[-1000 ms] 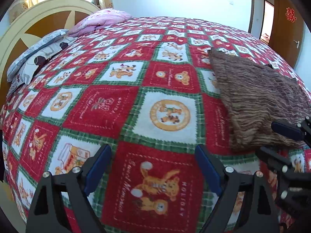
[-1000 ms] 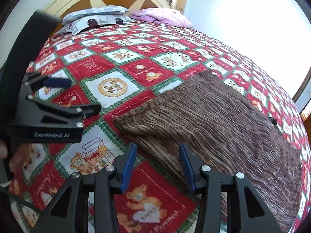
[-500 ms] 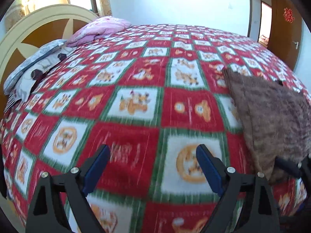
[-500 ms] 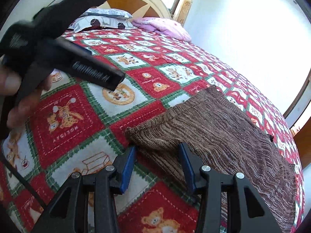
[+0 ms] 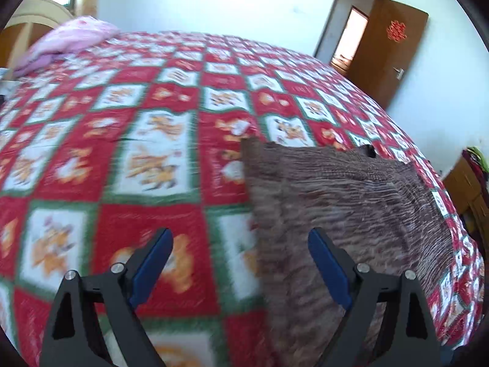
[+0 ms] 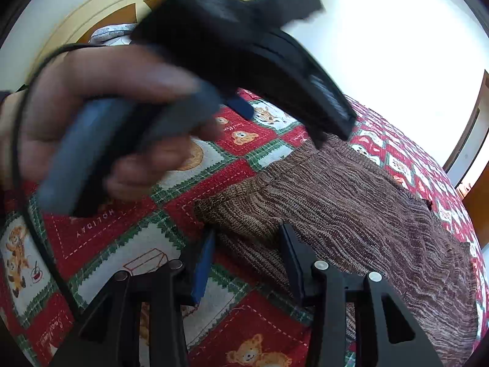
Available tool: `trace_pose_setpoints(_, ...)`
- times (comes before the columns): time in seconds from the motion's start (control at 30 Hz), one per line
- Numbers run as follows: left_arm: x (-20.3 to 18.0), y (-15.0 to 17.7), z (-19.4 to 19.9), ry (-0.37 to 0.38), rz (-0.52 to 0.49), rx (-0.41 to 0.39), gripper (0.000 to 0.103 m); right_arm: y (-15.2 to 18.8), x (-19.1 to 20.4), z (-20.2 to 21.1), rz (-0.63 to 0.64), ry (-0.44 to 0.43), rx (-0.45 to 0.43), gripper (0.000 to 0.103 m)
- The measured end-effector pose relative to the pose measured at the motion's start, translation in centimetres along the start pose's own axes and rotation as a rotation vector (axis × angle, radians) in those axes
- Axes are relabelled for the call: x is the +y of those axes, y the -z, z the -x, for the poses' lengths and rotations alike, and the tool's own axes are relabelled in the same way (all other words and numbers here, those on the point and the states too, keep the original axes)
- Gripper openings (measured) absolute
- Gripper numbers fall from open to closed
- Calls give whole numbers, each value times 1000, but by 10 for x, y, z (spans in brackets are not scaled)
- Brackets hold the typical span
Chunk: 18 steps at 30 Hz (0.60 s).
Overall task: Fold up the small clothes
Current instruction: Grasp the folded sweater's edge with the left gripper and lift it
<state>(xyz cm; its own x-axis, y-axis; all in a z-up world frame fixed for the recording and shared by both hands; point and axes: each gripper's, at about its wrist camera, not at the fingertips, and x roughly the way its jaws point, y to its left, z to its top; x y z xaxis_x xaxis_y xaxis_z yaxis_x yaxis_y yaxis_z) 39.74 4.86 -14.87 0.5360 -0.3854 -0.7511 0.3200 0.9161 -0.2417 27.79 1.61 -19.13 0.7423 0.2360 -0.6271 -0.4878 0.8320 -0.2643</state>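
A brown knitted garment [image 5: 351,202] lies flat on the red, white and green patchwork bedspread [image 5: 146,153]. My left gripper [image 5: 241,260] is open and empty, its right finger over the garment's left edge. In the right wrist view the garment [image 6: 351,208] fills the right half. My right gripper [image 6: 244,253] is open with its jaws on either side of the garment's near left corner. The left gripper's black body [image 6: 244,46], held by a hand, crosses above the bed in that view.
A pink pillow [image 5: 70,39] lies at the head of the bed by the cream headboard [image 6: 101,15]. An open brown door [image 5: 385,46] stands at the far right. A wooden cabinet [image 5: 470,189] is beside the bed's right edge.
My left gripper has swung right and forward, from beside the garment to over its left edge. My right gripper has closed in on the garment's near corner. Both stayed open.
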Motion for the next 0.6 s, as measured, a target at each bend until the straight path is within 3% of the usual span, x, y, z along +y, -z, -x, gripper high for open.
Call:
trace_pose_setpoints(0.13,-4,-15,-28,58,19,44,90,2,-1,-1,-6,-3,-14,44)
trace_pose_setpoints(0.23,-8,-24,-43,102,18,72,79,5,-2,0,-20,-14,-25,44)
trace_pose_setpoints(0.33,-11,-31,-51,140,25,78,75,6,-5,-1,-34,-25,-31,44)
trace_pose_setpoints(0.4,-12,-34,-57,149,31,84,65,8,-5,-1,-36,-24,-37,44)
trace_pose_setpoints(0.43,-11,-35,-58,152,35,84,54,8,-5,0,-36,-24,-39,44)
trace_pose_setpoints(0.47,-10,-36,-60,158,39,88,36,8,-5,0,-37,-24,-41,44)
trace_pose_setpoints(0.5,-8,-37,-61,165,49,91,27,8,-5,1,-38,-25,-42,43)
trace_pose_setpoints(0.57,-2,-37,-62,200,82,101,20,9,-8,5,-37,-30,-43,31)
trace_pose_setpoints(0.6,-1,-38,-62,203,86,106,19,7,-9,8,-36,-33,-41,19)
